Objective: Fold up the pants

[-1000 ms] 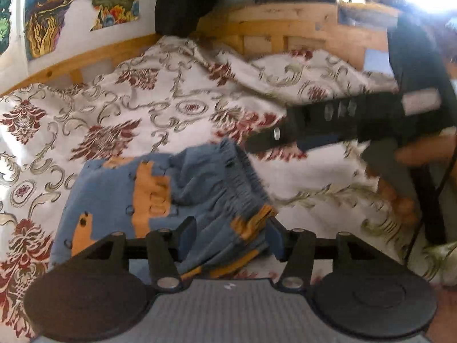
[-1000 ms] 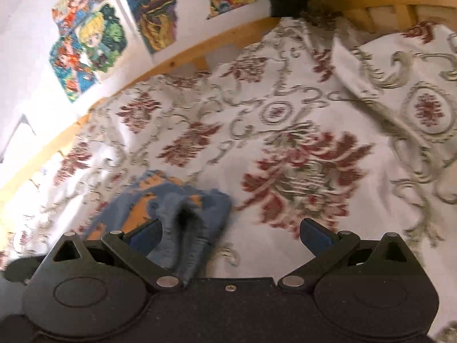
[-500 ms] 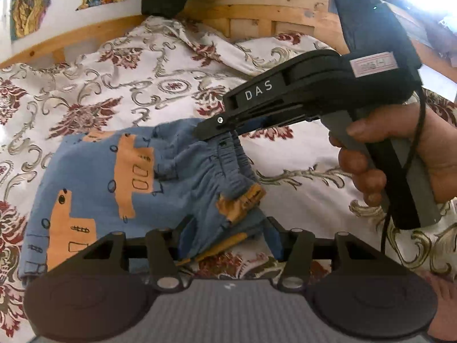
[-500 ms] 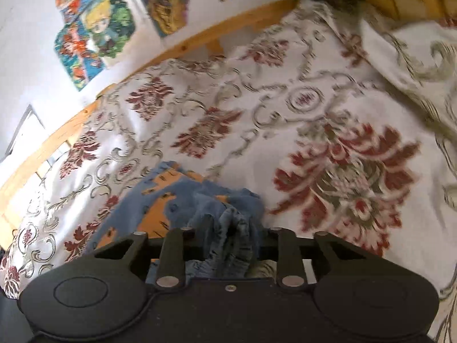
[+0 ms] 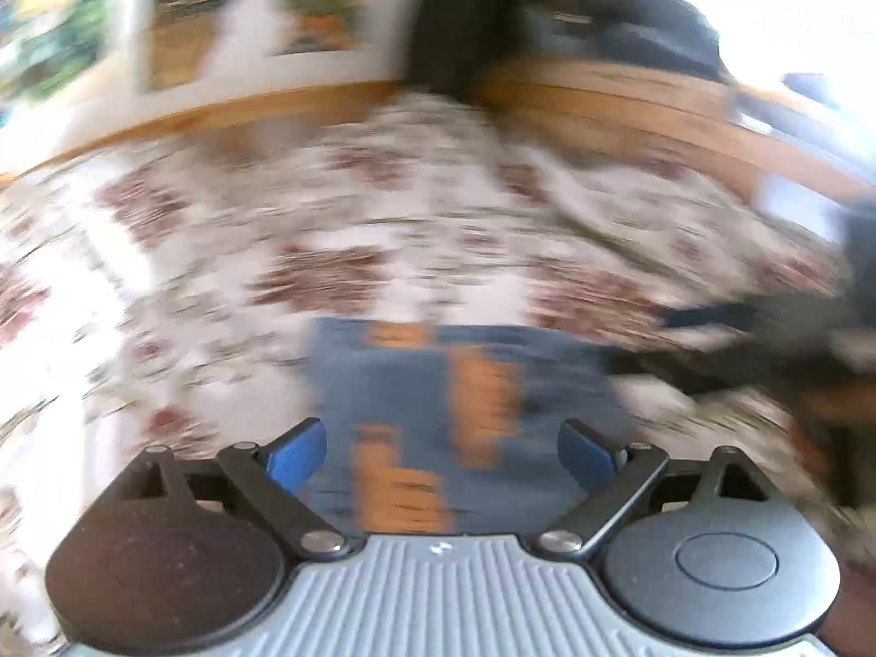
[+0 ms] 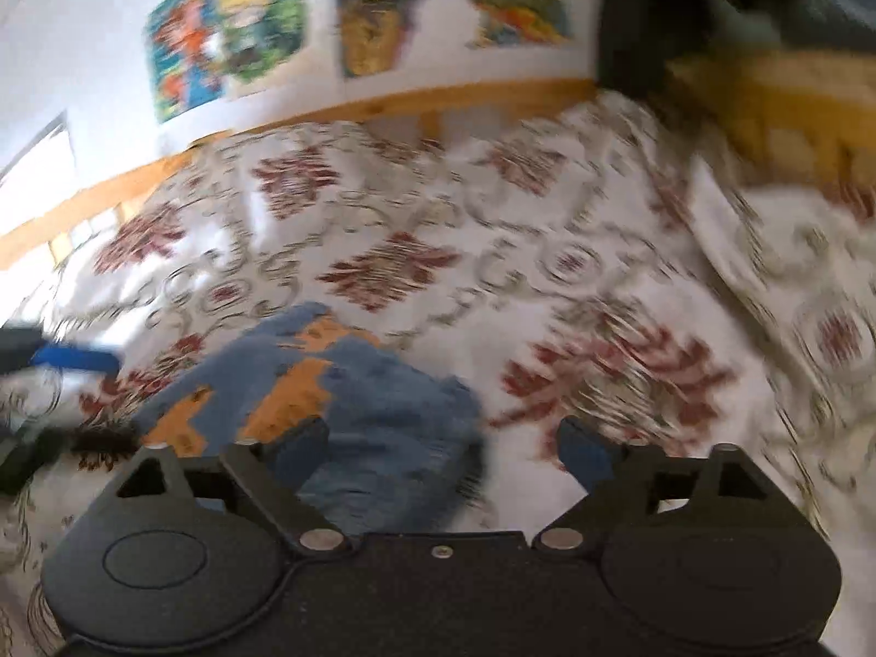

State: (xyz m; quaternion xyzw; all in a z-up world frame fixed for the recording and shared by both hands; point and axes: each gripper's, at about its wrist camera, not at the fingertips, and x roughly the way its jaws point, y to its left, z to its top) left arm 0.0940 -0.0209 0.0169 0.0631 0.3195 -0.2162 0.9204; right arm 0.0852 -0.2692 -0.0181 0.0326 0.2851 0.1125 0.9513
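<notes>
- The small blue cotton pants with orange vehicle prints lie folded in a compact bundle on the bed, on the cream bedspread with dark red floral medallions. This bundle is the landmark for all positions below.
- Left tool: its two blue-padded fingers are spread wide and hold nothing. It hovers just above the near edge of the pants, pointing forward across them toward the wooden bed frame beyond. The left wrist view is heavily motion-blurred.
- Right tool: spread wide, grasping nothing. Its left finger sits over the gathered end of the pants; its right finger is over bare bedspread just beside the pants.
- In the left wrist view, the right tool appears as a dark blurred shape to the right of the pants; its detail cannot be told there.
- In the right wrist view, a blue pad of the left tool shows to the left of the pants.
- Colourful posters hang on the white wall beyond the pants, above the frame rail.
</notes>
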